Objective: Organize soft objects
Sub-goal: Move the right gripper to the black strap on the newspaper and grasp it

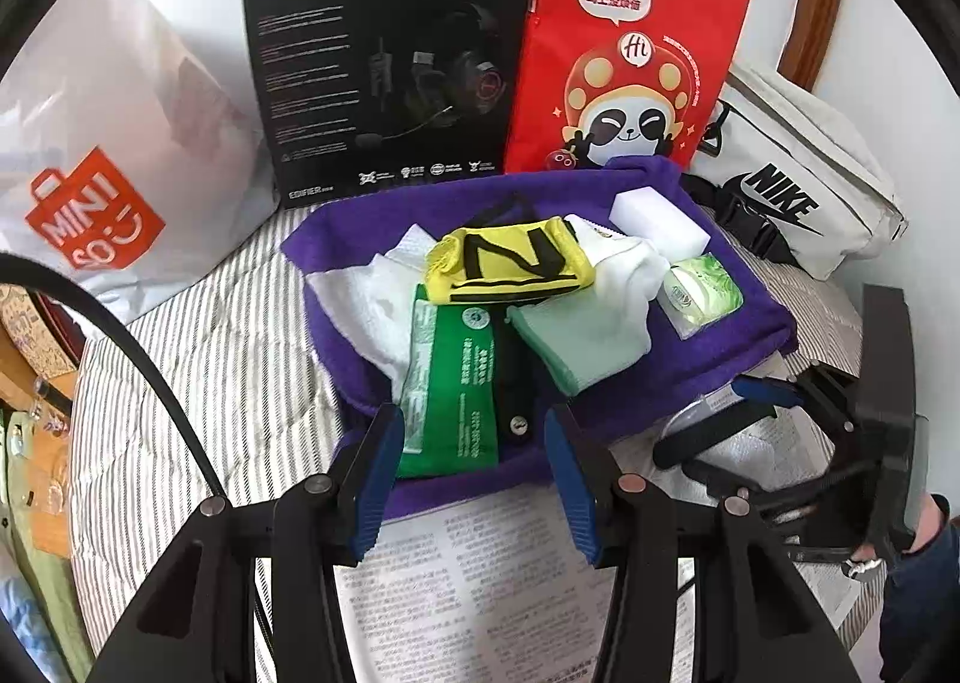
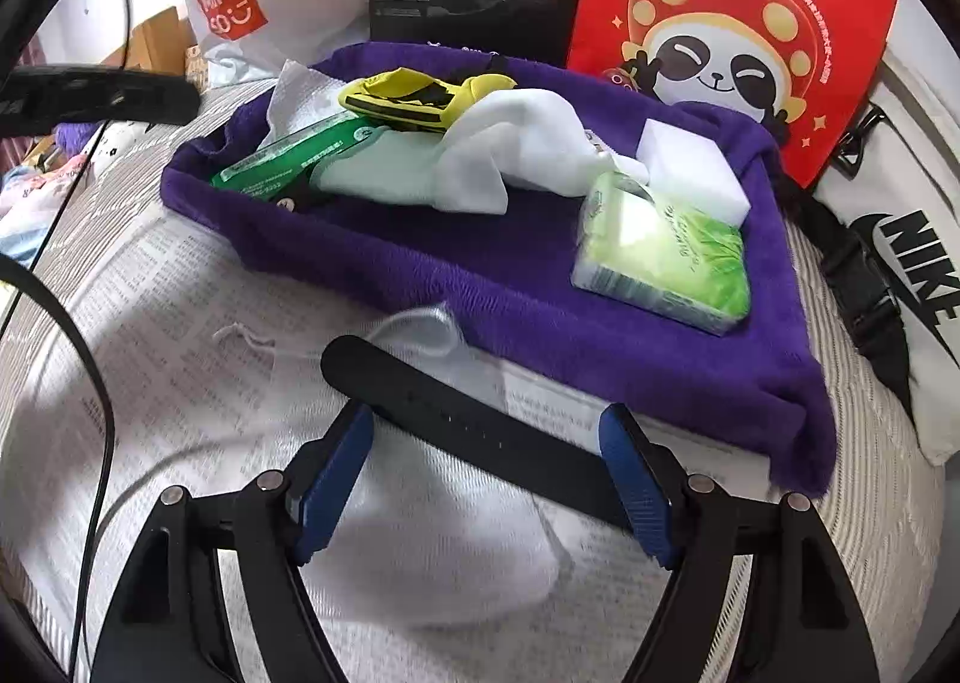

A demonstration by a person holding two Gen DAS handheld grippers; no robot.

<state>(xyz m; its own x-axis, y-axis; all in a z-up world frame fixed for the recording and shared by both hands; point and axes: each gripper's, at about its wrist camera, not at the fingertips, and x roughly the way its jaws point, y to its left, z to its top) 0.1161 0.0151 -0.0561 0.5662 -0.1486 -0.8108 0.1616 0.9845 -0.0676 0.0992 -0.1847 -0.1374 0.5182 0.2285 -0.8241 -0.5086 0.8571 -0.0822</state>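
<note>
The left gripper (image 1: 474, 479) hangs over the near edge of the purple towel (image 1: 690, 377), its blue pads partly apart with nothing between them. Just beyond its left pad lies one green packet (image 1: 453, 377), and past its right pad one pale green cloth (image 1: 558, 344). Further back on the towel, going left to right, are one white paper towel (image 1: 366, 305), one yellow and black pouch (image 1: 510, 263), one white cloth (image 1: 624, 278), one green tissue pack (image 1: 699, 293) and one white sponge block (image 1: 660, 221). Printed paper sheets (image 1: 480, 581) lie under the gripper on the striped bedding (image 1: 210, 335).

The right gripper (image 2: 486, 467) stands with its pads wide apart, gripping nothing. One black strap (image 2: 432, 401) runs slantwise across the gap between them, lying over one white drawstring bag (image 2: 432, 533) on the paper. Whether the pads touch the strap I cannot tell. The towel's near edge lies just beyond the right pad, and the tissue pack sits on it near that corner, well clear of the jaws.

Behind the towel, left to right, stand one white Miniso bag (image 1: 102, 155), one black headset box (image 1: 384, 71), one red panda bag (image 1: 624, 53) and one white Nike bag (image 1: 798, 167). A hand (image 1: 924, 533) holds the right gripper at the far right of the left view
</note>
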